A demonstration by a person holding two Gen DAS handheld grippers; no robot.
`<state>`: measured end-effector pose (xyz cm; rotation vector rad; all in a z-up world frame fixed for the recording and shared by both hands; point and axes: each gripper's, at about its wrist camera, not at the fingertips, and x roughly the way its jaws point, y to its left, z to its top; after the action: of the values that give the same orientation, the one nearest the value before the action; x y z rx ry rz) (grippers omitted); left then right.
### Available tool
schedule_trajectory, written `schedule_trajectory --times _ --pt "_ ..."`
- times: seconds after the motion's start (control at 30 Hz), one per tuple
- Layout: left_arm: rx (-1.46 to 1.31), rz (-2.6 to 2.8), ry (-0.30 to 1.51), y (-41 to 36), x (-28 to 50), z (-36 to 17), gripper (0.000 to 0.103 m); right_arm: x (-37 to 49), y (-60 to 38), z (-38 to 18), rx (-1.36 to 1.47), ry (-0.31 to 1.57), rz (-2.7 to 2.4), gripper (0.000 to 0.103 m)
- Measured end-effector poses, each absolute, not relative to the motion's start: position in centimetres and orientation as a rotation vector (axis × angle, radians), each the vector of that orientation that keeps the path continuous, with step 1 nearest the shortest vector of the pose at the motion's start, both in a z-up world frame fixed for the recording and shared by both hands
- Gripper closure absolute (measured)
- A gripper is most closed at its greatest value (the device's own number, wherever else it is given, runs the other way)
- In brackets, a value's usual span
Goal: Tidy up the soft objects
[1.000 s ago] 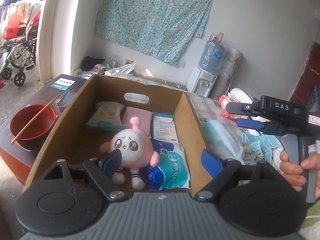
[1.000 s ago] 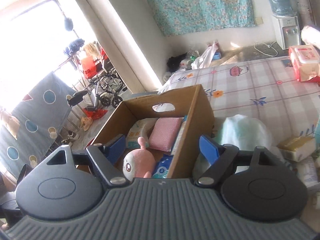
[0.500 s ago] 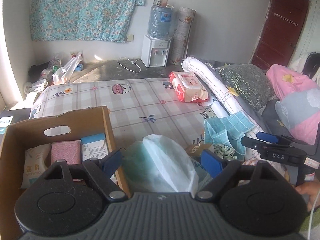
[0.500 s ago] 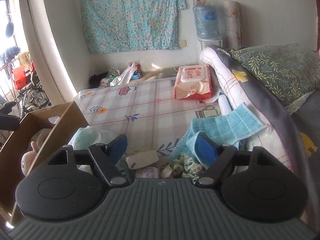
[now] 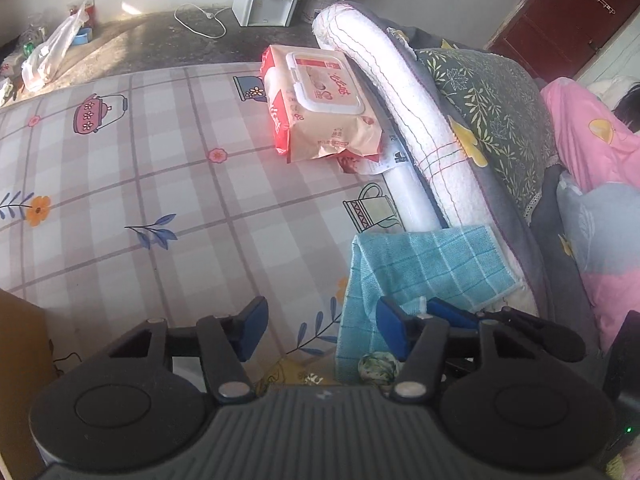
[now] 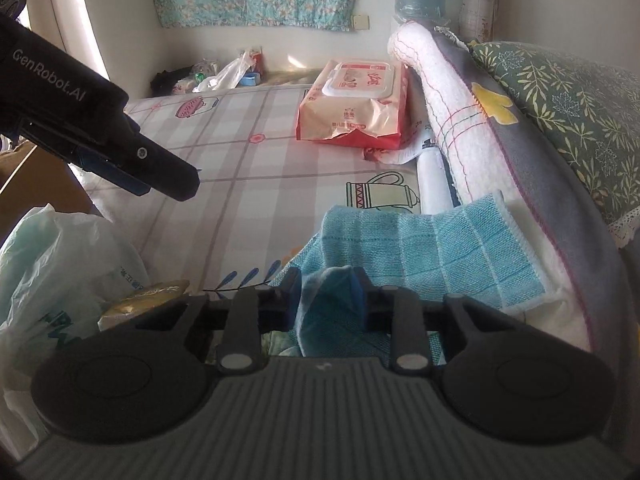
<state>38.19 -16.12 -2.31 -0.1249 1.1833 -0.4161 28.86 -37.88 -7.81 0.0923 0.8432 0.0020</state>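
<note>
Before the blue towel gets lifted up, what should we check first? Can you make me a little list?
1. Right gripper has the blue towel: ok. Its fingers have just been closing and a fold of towel is pinched between them.
2. Grip is deep enough to hold: cannot tell, only a bunched edge shows.
3. Left gripper is free to help: ok. Its fingers have just been closing partway, with nothing between them.
4. Towel is free to lift: not ok. Its far end lies up on the rolled bedding.
5. Wet wipes pack is out of the way: ok, it sits apart from the towel.
6. Small items under the towel's near edge: cannot tell.
</note>
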Motion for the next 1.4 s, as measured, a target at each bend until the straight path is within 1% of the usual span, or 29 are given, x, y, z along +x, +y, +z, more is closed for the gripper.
schedule_trajectory --times 0.07,0.13,0.3,0.43,0.6,0.63,0.67,0.73,0.77,0.9,0.97,1.1,1.17,1.2,1.4 --pt "-0.157 -0.433 1.204 -16.6 39.3 -3.1 0.043 29.2 -38.6 -8.4 0.145 0.865 0.018 0.098" --pt "-0.198 -0.468 1.232 -17.1 40.4 -3.9 0.043 29.0 -39.2 -8.4 0.202 0.871 0.037 0.101" --pt "-0.211 -0.512 1.243 -17.9 41.6 -4.9 0.043 27.9 -39.9 -7.2 0.407 0.834 0.119 0.102" --pt "-0.216 -0.531 1.253 -18.5 42.2 -5.6 0.043 28.0 -38.3 -6.9 0.487 0.825 0.222 0.102" --pt "-0.191 -0.525 1.274 -19.4 42.8 -7.2 0.043 29.3 -35.9 -8.8 0.476 0.885 0.28 0.093" --pt "-0.186 -0.523 1.277 -19.6 42.9 -7.5 0.043 29.3 -35.9 -8.8 0.486 0.885 0.287 0.089" --pt "-0.18 -0.524 1.279 -19.7 43.0 -7.8 0.043 29.2 -36.0 -8.7 0.494 0.884 0.29 0.08" --pt "-0.155 -0.53 1.283 -20.3 43.3 -8.3 0.044 28.6 -36.5 -8.1 0.507 0.87 0.295 0.074" --pt "-0.141 -0.534 1.283 -20.5 43.4 -8.5 0.044 28.3 -36.8 -7.6 0.501 0.857 0.295 0.072" --pt "-0.089 -0.552 1.261 -21.5 43.7 -8.5 0.044 26.6 -38.9 -5.6 0.477 0.799 0.242 0.071" --pt "-0.076 -0.562 1.247 -21.9 44.0 -8.4 0.044 26.2 -39.9 -5.4 0.484 0.796 0.194 0.071" --pt "-0.026 -0.623 1.231 -23.4 44.2 -8.3 0.043 26.6 -41.0 -6.8 0.506 0.853 0.113 0.071" --pt "0.02 -0.696 1.241 -24.3 44.1 -8.5 0.036 26.9 -41.1 -8.4 0.522 0.907 0.099 0.073" --pt "0.043 -0.713 1.246 -24.8 44.1 -8.7 0.035 27.2 -41.0 -9.0 0.523 0.932 0.089 0.073" --pt "0.204 -0.75 1.157 -26.9 43.1 -8.8 0.035 26.9 -40.8 -10.4 0.532 0.969 0.069 0.074"
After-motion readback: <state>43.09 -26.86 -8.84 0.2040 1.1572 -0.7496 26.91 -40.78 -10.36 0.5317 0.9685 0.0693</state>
